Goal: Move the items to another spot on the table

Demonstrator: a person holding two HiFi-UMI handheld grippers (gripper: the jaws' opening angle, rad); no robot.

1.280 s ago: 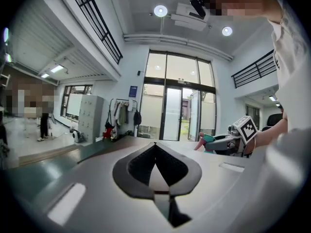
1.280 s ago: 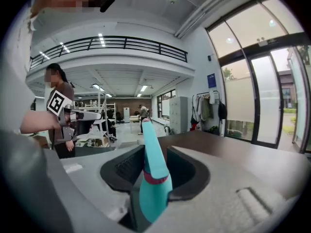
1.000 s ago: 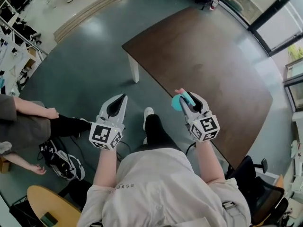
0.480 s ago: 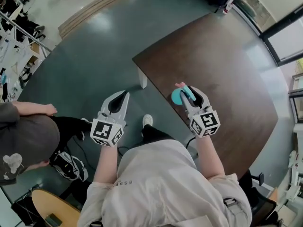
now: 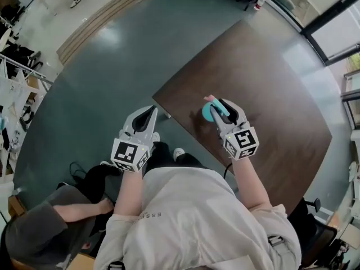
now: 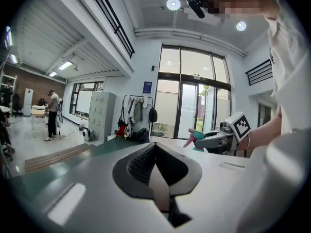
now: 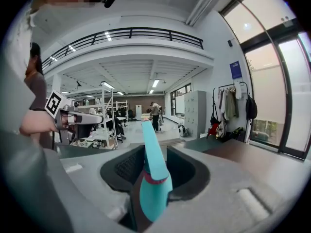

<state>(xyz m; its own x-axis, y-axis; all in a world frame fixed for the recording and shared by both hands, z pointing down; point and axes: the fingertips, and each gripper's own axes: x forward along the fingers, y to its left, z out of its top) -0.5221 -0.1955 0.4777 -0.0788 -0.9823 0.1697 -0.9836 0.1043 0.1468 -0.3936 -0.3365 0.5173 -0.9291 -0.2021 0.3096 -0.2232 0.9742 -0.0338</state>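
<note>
While it hangs just beside the table's point(image 5: 270, 77) near corner, left gripper point(image 5: 151, 110): grey hard plastic, jaws closed together, nothing in them.
Marker cubes point(image 5: 128, 154): two, one per gripper, black-and-white squares.
Right gripper point(image 5: 222, 103): same grey plastic, clamped on the teal item point(image 5: 208, 115).
Teal item: just one, smooth, round flat body, pink band and tip, held above the table near its edge.
Table: one, dark brown, flat, rectangular.
Floor point(image 5: 107, 72): glossy grey-green.
</note>
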